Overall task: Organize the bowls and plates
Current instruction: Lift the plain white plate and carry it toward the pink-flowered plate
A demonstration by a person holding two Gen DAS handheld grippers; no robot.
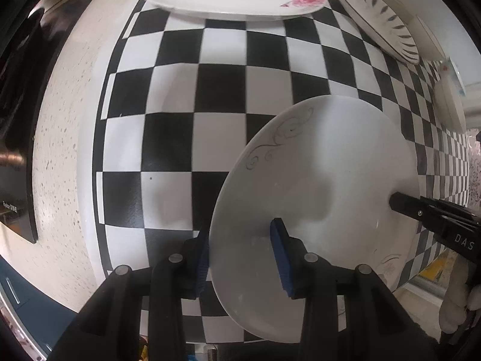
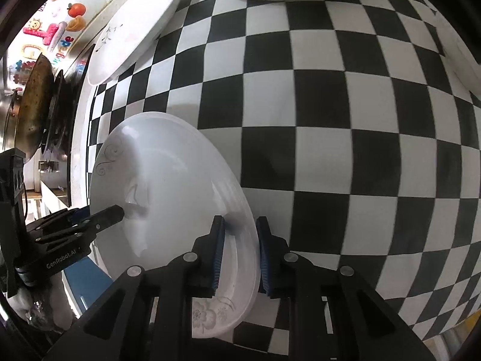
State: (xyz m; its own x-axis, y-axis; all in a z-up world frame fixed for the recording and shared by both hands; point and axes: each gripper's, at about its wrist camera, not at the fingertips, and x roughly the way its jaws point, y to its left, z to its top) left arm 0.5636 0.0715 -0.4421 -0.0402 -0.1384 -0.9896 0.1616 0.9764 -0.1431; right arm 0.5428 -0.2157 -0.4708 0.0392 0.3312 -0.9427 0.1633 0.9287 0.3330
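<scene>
Both tools grip one white plate (image 1: 315, 210): the left tool (image 1: 240, 258) pinches its near rim, the right tool (image 2: 240, 255) the opposite edge. It sits over the checkered tabletop (image 1: 180, 90).

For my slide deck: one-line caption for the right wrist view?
Both claws grip opposite rims of a white scroll-patterned plate above the checkered cloth.

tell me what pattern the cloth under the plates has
Black and white checks on the cloth, clearest in the right wrist view.
</scene>
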